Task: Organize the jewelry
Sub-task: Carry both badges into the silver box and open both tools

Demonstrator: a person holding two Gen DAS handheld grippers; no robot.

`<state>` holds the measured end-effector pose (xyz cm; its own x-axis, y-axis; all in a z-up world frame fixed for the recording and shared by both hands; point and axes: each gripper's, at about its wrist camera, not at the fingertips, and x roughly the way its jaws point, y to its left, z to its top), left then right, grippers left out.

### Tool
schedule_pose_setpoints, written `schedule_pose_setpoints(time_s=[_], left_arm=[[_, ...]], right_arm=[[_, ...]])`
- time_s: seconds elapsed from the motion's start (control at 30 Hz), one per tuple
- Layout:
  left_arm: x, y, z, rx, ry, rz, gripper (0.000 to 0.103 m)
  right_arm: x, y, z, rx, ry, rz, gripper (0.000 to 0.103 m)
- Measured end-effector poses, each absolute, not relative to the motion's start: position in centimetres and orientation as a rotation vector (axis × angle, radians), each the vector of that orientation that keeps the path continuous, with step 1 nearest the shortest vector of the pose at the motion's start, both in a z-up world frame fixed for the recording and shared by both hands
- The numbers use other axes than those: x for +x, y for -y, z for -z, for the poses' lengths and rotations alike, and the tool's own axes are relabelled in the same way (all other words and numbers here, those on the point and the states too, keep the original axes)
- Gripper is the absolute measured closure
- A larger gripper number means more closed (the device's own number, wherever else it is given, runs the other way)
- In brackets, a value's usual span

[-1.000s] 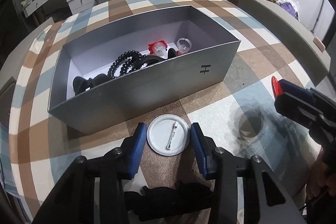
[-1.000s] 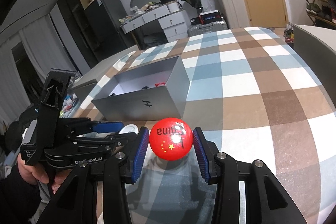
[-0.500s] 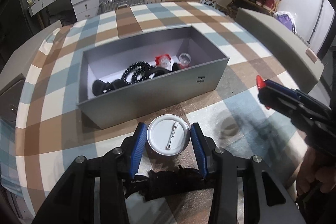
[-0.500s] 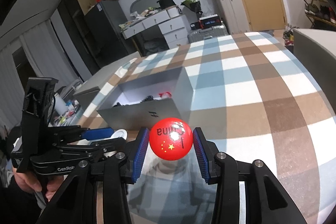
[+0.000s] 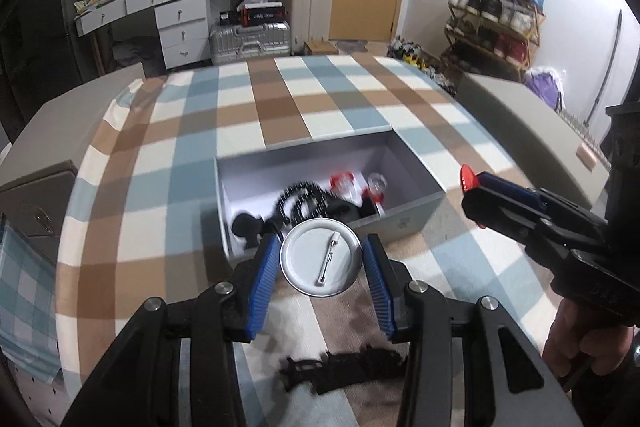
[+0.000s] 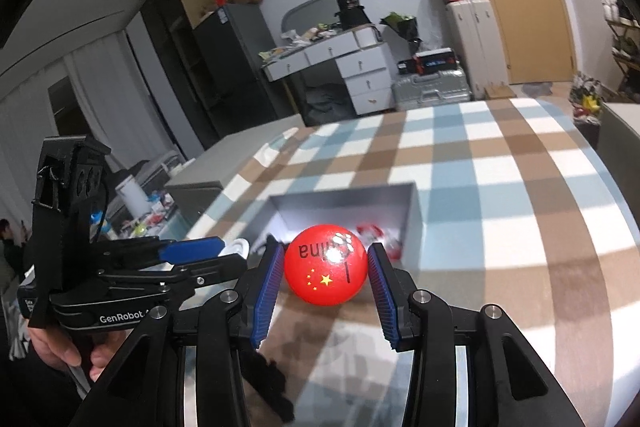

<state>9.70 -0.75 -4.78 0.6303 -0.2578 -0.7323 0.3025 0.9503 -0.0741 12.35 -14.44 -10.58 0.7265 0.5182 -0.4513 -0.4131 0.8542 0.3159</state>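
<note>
both wrist views look down-forward past own gripper, close; share grey box (image 5: 404,223) (image 6: 412,215), checked tablecloth (image 5: 280,99) (image 6: 500,187).

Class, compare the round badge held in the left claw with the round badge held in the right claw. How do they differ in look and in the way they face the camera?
The badge in the left claw shows its plain white back with a metal pin; the badge in the right claw shows a glossy red front.
The left badge has no print; the right badge carries yellow stars and dark lettering, upside down.
Both are round, pinched by their edges between blue pads, in front of the grey box.
</note>
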Motion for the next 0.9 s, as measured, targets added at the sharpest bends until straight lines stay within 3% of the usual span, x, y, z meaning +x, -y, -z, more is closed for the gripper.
schedule_pose_setpoints(time_s=[0.9], left_arm=[[16.2, 0.0, 7.0, -0.006, -0.884, 0.376, 0.066]], right_arm=[[21.0, 12.3, 12.1, 0.171, -0.647, -0.491, 0.061]])
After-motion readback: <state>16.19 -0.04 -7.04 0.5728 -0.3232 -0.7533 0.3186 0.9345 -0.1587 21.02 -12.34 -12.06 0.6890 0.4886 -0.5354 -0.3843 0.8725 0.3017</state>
